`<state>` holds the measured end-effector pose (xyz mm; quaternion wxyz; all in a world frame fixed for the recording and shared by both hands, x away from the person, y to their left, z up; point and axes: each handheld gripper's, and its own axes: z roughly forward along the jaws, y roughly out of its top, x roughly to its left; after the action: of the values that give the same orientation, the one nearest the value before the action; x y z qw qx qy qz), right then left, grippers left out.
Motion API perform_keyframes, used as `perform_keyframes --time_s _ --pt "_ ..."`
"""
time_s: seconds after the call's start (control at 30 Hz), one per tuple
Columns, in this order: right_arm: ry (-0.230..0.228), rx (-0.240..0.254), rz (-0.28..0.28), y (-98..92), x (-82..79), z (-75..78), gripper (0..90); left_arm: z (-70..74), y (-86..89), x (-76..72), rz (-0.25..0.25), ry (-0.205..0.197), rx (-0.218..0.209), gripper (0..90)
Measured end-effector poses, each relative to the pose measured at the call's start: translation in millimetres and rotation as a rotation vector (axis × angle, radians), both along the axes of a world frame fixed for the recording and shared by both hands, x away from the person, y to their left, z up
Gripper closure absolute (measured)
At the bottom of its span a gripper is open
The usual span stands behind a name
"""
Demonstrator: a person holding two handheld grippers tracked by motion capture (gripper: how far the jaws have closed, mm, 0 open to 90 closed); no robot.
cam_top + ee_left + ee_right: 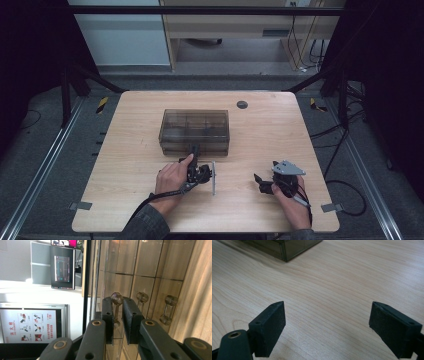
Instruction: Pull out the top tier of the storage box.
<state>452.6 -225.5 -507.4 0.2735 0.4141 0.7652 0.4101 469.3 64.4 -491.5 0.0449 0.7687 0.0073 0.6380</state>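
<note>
A smoky clear drawer box point(195, 131) sits mid-table point(260, 210), one drawer's clear handle point(116, 305) pinched between the nearly closed jaws of the left gripper point(117, 315). The right gripper point(327, 327) rests gaping and empty nearby. A straight pull toward the person likely comes next.

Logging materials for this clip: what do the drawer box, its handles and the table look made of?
Drawer box: smoky, see-through plastic, probably acrylic; its dividers show through glossy walls. Handle gripped by the left tongs: clear, glassy plastic bar with rounded knobs that catch the light. Table: pale wood grain, matte; whether solid wood or laminate is unclear.
</note>
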Motion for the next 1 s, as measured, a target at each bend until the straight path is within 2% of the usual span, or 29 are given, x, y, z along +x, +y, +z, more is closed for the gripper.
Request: perform_keyframes --time_s 0.7,0.73,0.77,0.8,0.87,0.9,0.93,1.0 --pt "0.007 0.003 -0.001 0.3 0.0 0.1 14.0 -1.3 2.2 -20.6 -0.019 -0.003 -0.027 79.3" --pt "0.008 0.004 -0.001 0.3 0.2 0.1 13.6 -1.1 2.6 -20.8 -0.023 0.006 -0.036 76.2" --pt "0.011 0.006 -0.002 0.2 0.3 0.1 13.3 -0.8 2.8 -21.0 -0.018 0.014 -0.044 68.6" --pt "0.011 0.006 -0.002 0.0 0.5 0.1 13.3 0.6 3.9 -22.4 -0.020 0.015 -0.063 61.9" --pt "0.015 0.007 -0.002 0.1 0.7 0.0 13.1 6.1 8.5 -26.6 -0.027 0.054 -0.144 51.0" --pt "0.015 0.005 -0.001 0.1 0.9 0.1 13.1 9.6 11.8 -28.1 -0.024 0.084 -0.183 46.4" --pt "0.015 0.001 0.000 0.3 1.1 -0.1 13.0 15.7 17.3 -29.5 -0.017 0.136 -0.229 42.4" --pt "0.018 -0.007 0.000 1.2 1.3 -0.1 12.9 24.8 27.4 -30.9 -0.015 0.202 -0.311 38.5"
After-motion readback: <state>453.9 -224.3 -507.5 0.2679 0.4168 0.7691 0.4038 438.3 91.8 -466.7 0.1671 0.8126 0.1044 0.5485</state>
